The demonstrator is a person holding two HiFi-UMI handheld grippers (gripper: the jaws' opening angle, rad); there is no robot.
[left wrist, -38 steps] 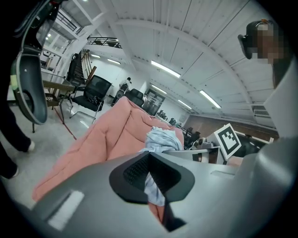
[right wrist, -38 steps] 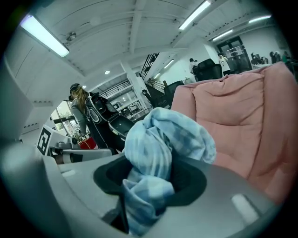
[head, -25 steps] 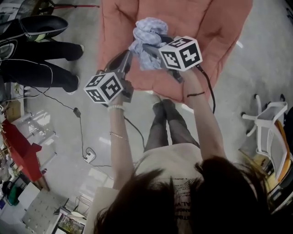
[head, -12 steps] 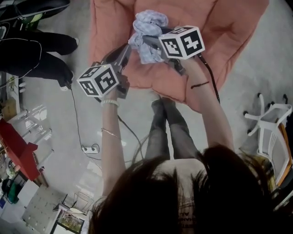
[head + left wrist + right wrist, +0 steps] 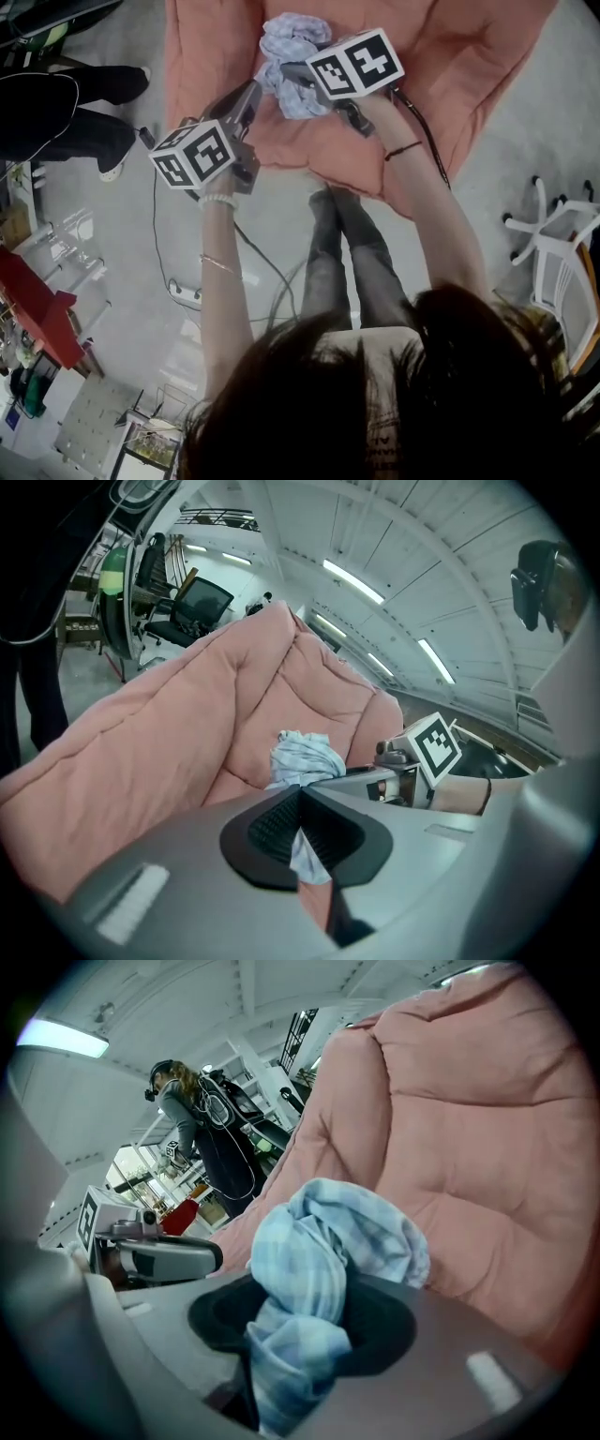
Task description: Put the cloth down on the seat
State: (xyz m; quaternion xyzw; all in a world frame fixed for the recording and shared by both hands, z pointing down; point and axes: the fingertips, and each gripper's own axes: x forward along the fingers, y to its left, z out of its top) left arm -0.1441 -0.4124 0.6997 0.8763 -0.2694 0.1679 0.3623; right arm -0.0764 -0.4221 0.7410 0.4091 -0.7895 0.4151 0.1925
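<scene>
A bunched light blue checked cloth (image 5: 286, 42) hangs over the pink padded seat (image 5: 441, 56), and I cannot tell whether it touches the cushion. My right gripper (image 5: 283, 71) comes in from the right and is shut on the bundle; in the right gripper view the cloth (image 5: 328, 1241) fills the space between the jaws. My left gripper (image 5: 255, 90) reaches the cloth's left edge with its jaws together. In the left gripper view a strip of cloth (image 5: 305, 855) shows between them, and the main bundle (image 5: 305, 757) lies just beyond the tips.
The seat's front edge (image 5: 328, 178) lies just ahead of the holder's legs. Another person's black-trousered legs (image 5: 56, 112) stand at the left. A cable and power strip (image 5: 183, 292) lie on the floor. A white wheeled stand (image 5: 562, 253) is at the right.
Both grippers and the cloth have moved farther over the seat, toward the top of the head view. Neither grip has changed.
</scene>
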